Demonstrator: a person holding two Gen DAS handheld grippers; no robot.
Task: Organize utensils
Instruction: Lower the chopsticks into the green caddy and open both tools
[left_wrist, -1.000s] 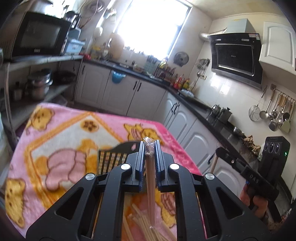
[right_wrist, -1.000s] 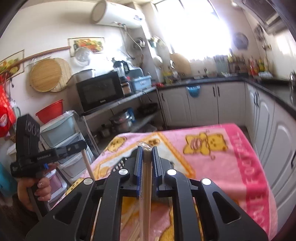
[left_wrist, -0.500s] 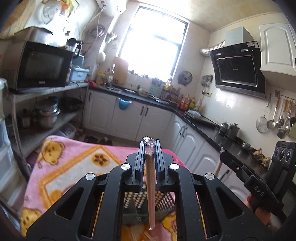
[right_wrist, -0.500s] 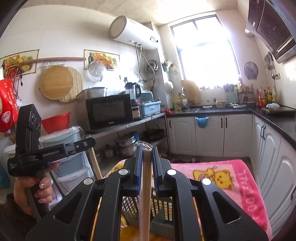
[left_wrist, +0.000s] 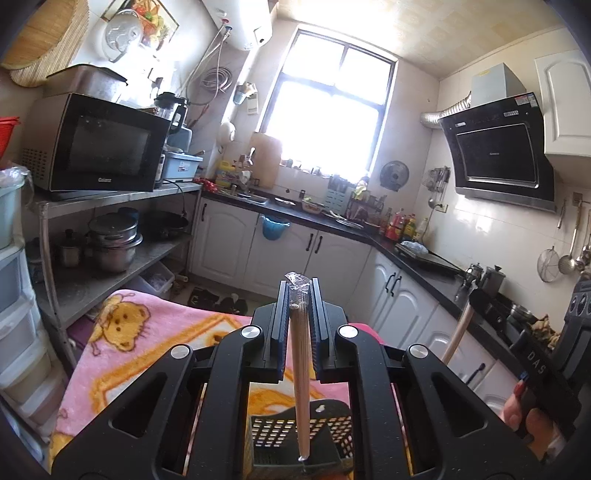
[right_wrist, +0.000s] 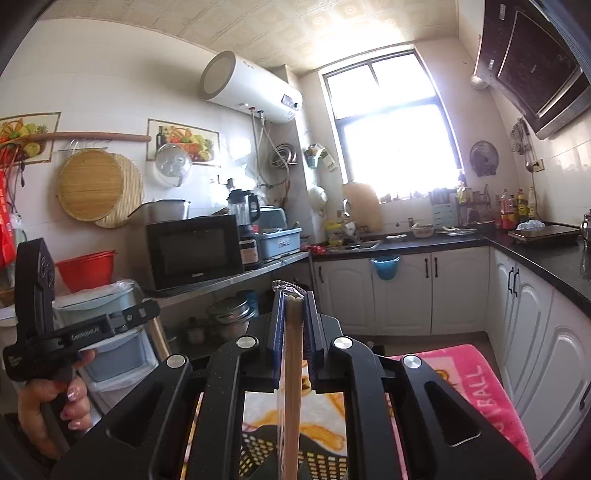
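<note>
My left gripper (left_wrist: 299, 291) is shut on a pair of wooden chopsticks in a clear wrapper (left_wrist: 300, 369). They hang down, and their lower end is over a dark perforated basket (left_wrist: 273, 432). My right gripper (right_wrist: 291, 299) is shut on another wrapped pair of chopsticks (right_wrist: 291, 369), which also reaches down toward the basket (right_wrist: 321, 461). Each gripper shows in the other's view, held by a hand: the right gripper (left_wrist: 478, 297) at the right, the left gripper (right_wrist: 151, 308) at the left. Both are raised above the table.
The basket lies on a table under a pink cartoon blanket (left_wrist: 147, 343). A metal shelf with a microwave (left_wrist: 99, 144) and pots stands to the left. White cabinets and a dark counter (left_wrist: 417, 254) run along the back and right.
Both grippers have risen and tipped upward, so the table has dropped low in view. The chopsticks stay gripped and now hang over the basket.
</note>
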